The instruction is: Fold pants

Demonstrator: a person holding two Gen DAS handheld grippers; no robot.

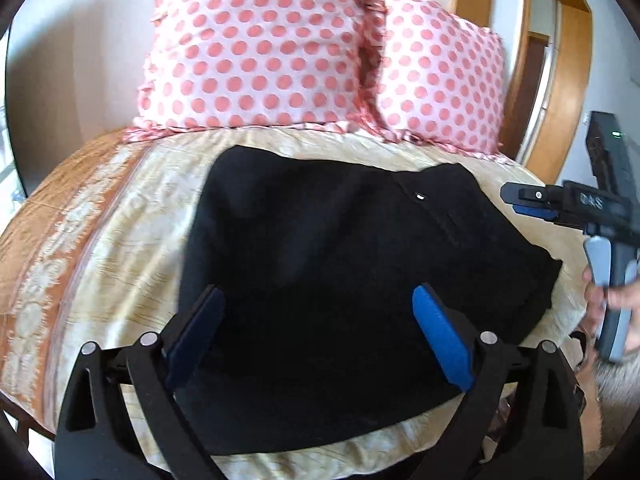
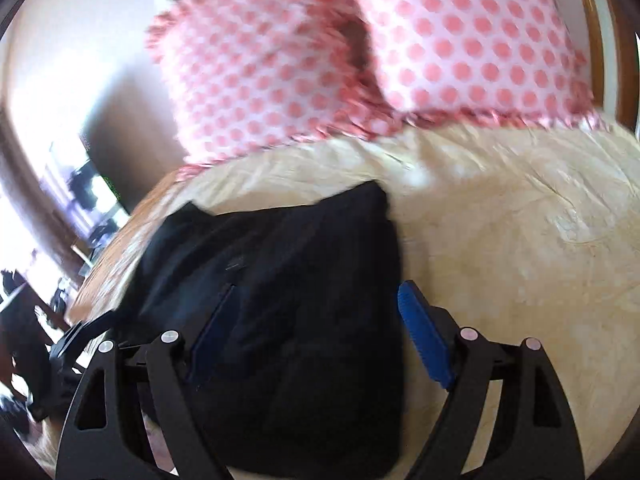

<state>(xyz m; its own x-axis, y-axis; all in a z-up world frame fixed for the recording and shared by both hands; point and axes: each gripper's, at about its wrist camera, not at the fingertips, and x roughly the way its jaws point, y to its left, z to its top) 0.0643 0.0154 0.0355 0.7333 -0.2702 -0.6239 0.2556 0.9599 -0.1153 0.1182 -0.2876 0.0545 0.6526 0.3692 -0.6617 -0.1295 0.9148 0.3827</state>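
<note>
The black pants point(image 1: 340, 280) lie folded in a compact rectangle on the cream bedspread point(image 1: 132, 240). My left gripper point(image 1: 318, 296) hovers open above their near half, holding nothing. The right gripper point(image 1: 528, 200) shows at the right edge of the left wrist view, held by a hand, beside the pants' right edge. In the right wrist view the pants point(image 2: 288, 320) fill the lower middle, and my right gripper point(image 2: 316, 296) is open over their right edge, holding nothing.
Two pink polka-dot pillows point(image 1: 260, 48) point(image 2: 460, 40) stand at the head of the bed. A wooden frame point(image 1: 560, 80) rises at the back right. The bedspread point(image 2: 520, 240) lies bare to the right of the pants. The orange patterned border point(image 1: 48, 240) runs along the left.
</note>
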